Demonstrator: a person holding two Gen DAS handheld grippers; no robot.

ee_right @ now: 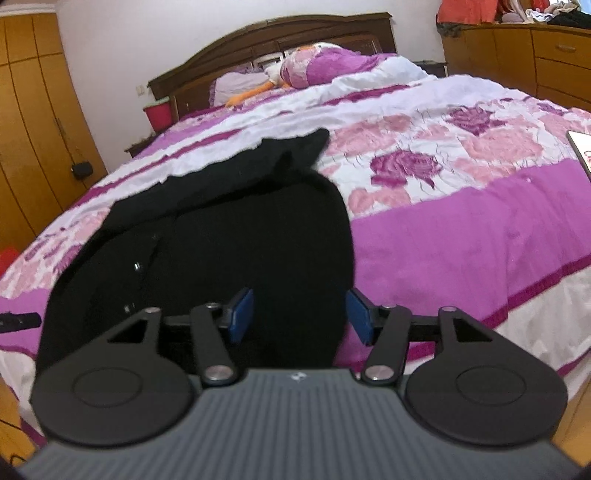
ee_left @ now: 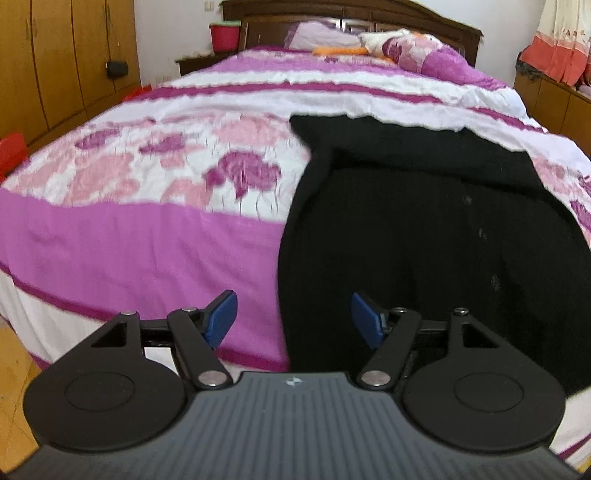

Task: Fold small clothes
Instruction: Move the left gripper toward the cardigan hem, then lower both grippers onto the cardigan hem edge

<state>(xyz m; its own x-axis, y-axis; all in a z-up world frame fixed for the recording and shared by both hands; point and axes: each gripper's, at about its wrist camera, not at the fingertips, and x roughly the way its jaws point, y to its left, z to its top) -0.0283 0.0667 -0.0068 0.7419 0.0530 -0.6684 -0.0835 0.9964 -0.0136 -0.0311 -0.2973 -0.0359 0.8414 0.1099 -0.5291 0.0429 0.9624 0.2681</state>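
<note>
On bed (ee_left: 147,240): black garment (ee_left: 424,240) (spread)

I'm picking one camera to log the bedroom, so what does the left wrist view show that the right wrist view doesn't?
Only the left wrist view shows the curtain at upper right and the open left gripper, held over the near left edge of the black garment.

Only the right wrist view shows the flat white object at the bed's right edge, the clothes pile on the dresser, and the open right gripper.

Both share the bedspread, headboard, red bucket and wardrobe.
</note>
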